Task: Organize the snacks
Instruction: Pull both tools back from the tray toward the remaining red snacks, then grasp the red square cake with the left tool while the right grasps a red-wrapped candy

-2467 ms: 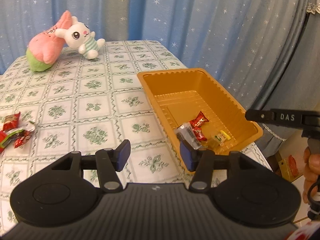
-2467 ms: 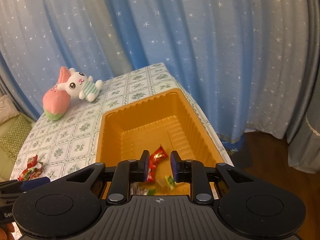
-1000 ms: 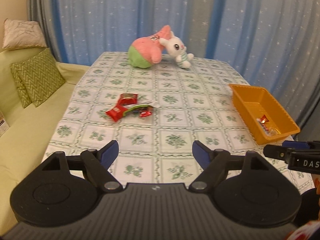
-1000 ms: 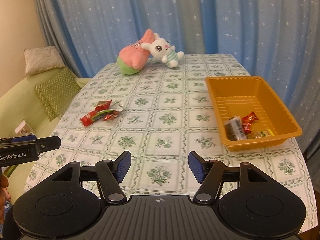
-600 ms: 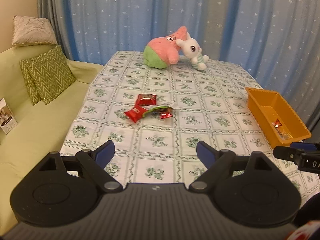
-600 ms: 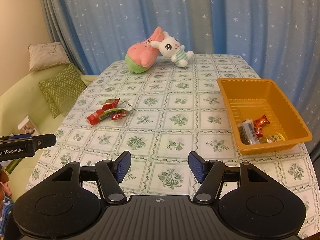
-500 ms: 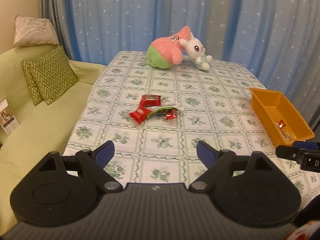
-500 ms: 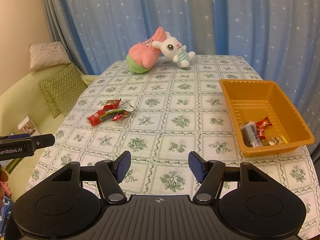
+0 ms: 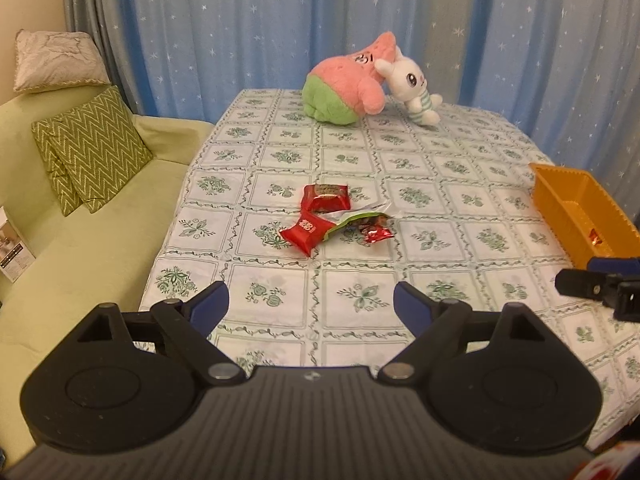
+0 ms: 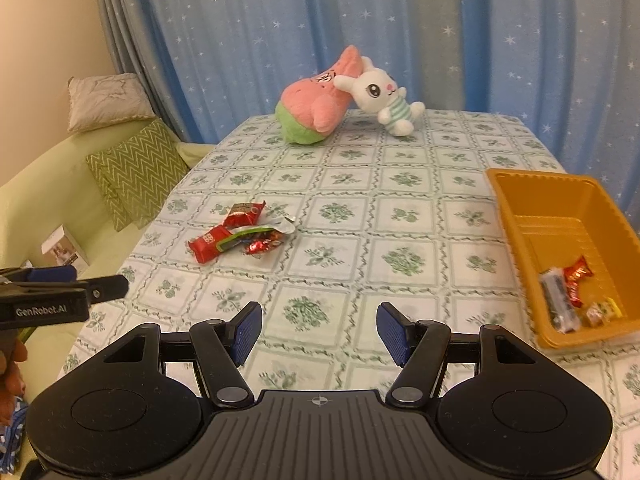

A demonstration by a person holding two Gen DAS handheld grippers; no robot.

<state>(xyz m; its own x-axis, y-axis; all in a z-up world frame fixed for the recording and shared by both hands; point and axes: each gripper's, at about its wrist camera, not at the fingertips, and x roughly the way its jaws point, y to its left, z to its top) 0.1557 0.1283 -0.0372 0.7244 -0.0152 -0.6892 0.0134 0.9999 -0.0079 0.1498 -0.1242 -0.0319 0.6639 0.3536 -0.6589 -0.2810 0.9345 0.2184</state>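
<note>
Two hand-held grippers are in view. The left hand-held gripper (image 9: 310,304) sits at the bottom of its own frame, its jaws spread wide with only bare cloth between them. The right hand-held gripper (image 10: 319,330) sits low in its own frame, released as well, nothing between its blue pads (image 10: 247,330).

The desk (image 10: 400,216) wears a white cloth with a green flower grid. A loose pile of snacks (image 9: 334,220) lies at the centre of the left view and left of centre in the right view, well apart from both grippers. Four pieces can be counted: a red packet (image 9: 326,197) at the top of the pile, a red bar (image 9: 307,233) at its lower left, a green-edged open wrapper (image 9: 362,218) touching the bar, and a small red foil candy (image 9: 378,234) at the right end.

One orange tray (image 10: 500,196) stands at the right edge of both frames. In the right view it holds four pieces in its near corner: a dark grey packet (image 10: 558,300), a red foil candy (image 10: 576,280) touching it, and two small yellowish sweets (image 10: 602,312).

Two plush toys lean together at the far end of the desk, upper centre: a pink and green star (image 10: 314,112) and a white rabbit (image 10: 382,94). A green sofa (image 9: 80,248) fills the left side with two zigzag cushions (image 9: 90,148) and one pale pillow (image 9: 56,60).
</note>
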